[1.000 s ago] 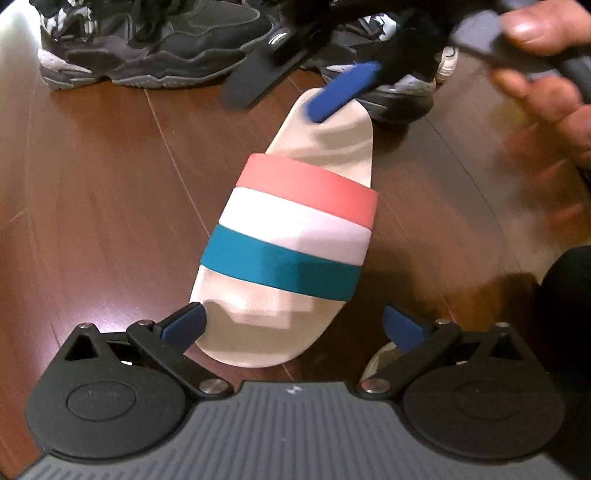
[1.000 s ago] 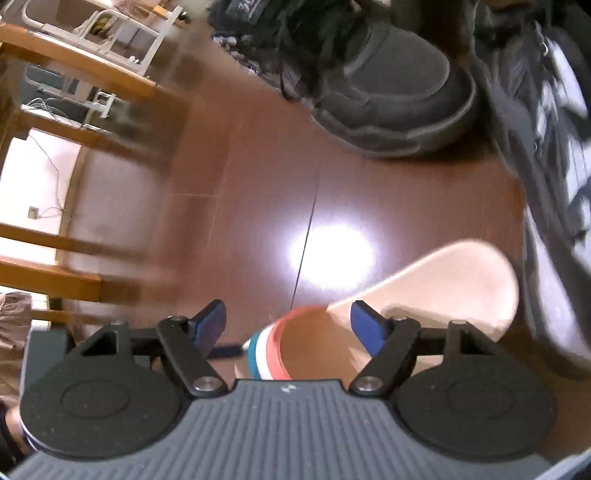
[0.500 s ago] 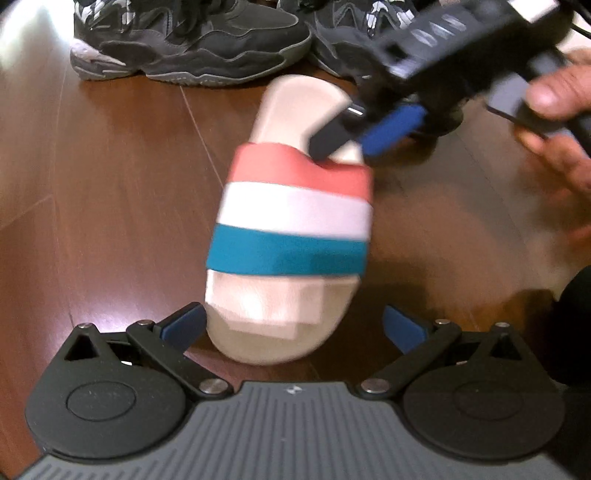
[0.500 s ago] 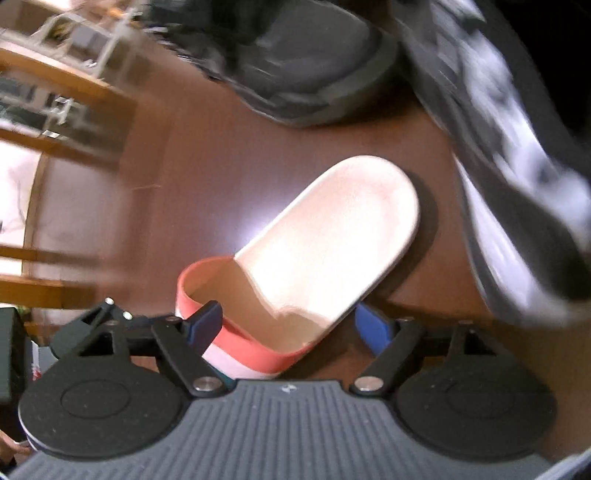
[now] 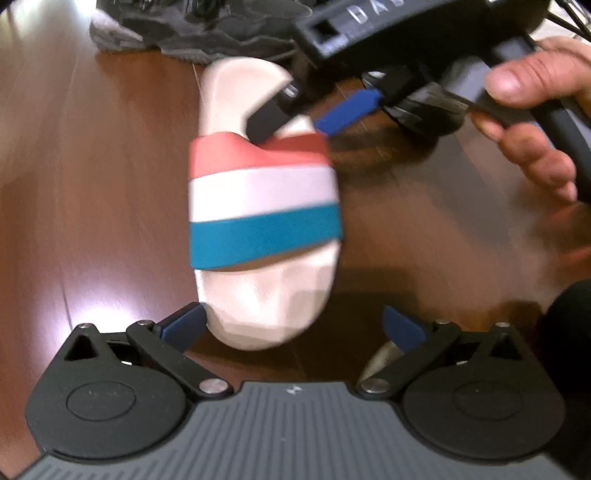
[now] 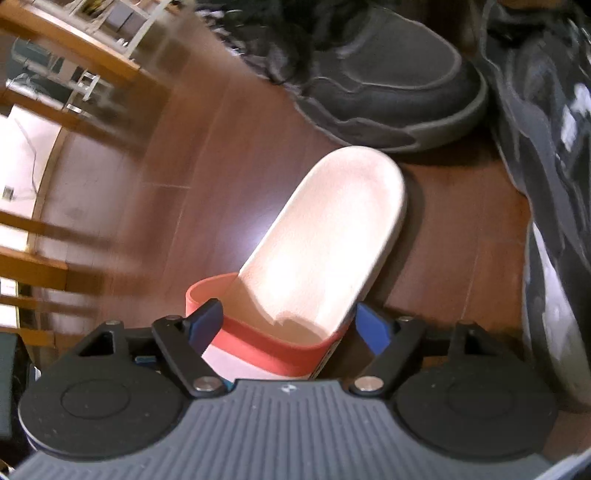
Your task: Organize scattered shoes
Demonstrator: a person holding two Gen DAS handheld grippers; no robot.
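A cream slide sandal [image 5: 266,206] with a red, white and teal strap lies on the brown wood floor, toe toward my left gripper [image 5: 291,317]. That gripper is open, with the toe between its fingers and the left pad close to the toe's edge. My right gripper [image 6: 287,312] is open and straddles the sandal [image 6: 332,229] at the red edge of the strap, a blue pad on either side. In the left wrist view the right gripper [image 5: 306,118] hangs over the heel half, held by a hand [image 5: 532,85].
A dark grey sneaker [image 6: 388,85] stands just beyond the sandal's heel, and a second sneaker [image 6: 546,147] runs along the right. The first sneaker [image 5: 207,33] also shows in the left wrist view. Wooden chair legs [image 6: 55,92] stand to the left.
The right gripper has come down from the heel end until its fingers sit either side of the strap. In the left wrist view the sandal now points straighter away and looks closer.
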